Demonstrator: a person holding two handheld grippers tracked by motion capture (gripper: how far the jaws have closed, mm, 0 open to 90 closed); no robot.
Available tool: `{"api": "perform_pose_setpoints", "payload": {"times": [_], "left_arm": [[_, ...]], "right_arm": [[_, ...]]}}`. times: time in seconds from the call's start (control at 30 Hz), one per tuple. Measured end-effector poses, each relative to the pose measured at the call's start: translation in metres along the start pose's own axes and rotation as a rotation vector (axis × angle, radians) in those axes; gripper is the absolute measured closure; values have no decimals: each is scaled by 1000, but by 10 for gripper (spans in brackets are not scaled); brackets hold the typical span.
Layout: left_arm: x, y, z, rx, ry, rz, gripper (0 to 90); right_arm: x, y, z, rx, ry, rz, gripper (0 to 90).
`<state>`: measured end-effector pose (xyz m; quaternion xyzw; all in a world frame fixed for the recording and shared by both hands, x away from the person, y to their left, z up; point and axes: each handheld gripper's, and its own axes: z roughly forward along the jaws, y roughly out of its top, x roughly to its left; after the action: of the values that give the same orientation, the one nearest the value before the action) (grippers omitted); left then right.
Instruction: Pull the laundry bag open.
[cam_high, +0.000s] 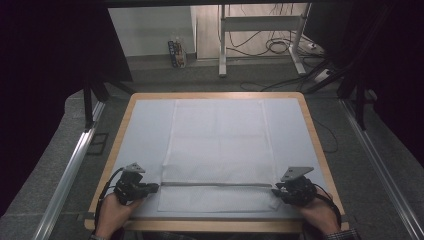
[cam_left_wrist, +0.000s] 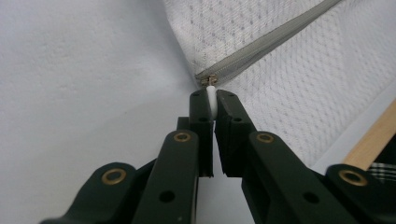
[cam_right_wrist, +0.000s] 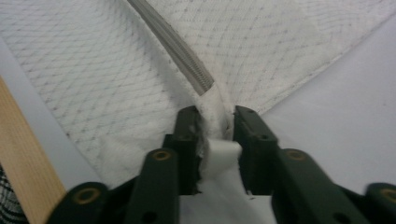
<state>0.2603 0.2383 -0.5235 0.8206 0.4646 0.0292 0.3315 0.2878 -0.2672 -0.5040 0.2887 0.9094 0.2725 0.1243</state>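
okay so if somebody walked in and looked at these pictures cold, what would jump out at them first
Probably the white mesh bag spread flat on the pale mat in the middle of the table, with a grey zipper stretched along its near edge. The left tongs pinch the white zipper pull at one end, while the right tongs hold bunched fabric at the other end.

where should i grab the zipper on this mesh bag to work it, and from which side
Grip the small white pull tab at the zipper's left end, coming in level from the left edge of the mesh bag. The tab sticks straight out past the slider, thin enough for the left gripper to pinch. The right gripper best takes the fabric corner beyond the zipper's other end, from the right.
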Motion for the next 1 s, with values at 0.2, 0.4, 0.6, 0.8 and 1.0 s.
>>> {"api": "perform_pose_setpoints", "payload": {"times": [0.2, 0.4, 0.6, 0.8, 1.0], "left_arm": [[-9, 0, 3, -32, 54, 74, 653], [-15, 1, 5, -76, 110, 124, 387], [-16, 2, 6, -105, 108, 137, 219], [-20, 1, 3, -126, 108, 108, 105], [-23, -3, -6, -149, 109, 98, 56]], "right_arm": [[0, 2, 0, -14, -40, -5, 420], [-1, 5, 0, -48, -72, -8, 250], [-1, 7, -2, -87, -87, -2, 166], [-2, 8, -3, -103, -90, 8, 109], [-4, 8, -7, -105, -92, 23, 45]]}}
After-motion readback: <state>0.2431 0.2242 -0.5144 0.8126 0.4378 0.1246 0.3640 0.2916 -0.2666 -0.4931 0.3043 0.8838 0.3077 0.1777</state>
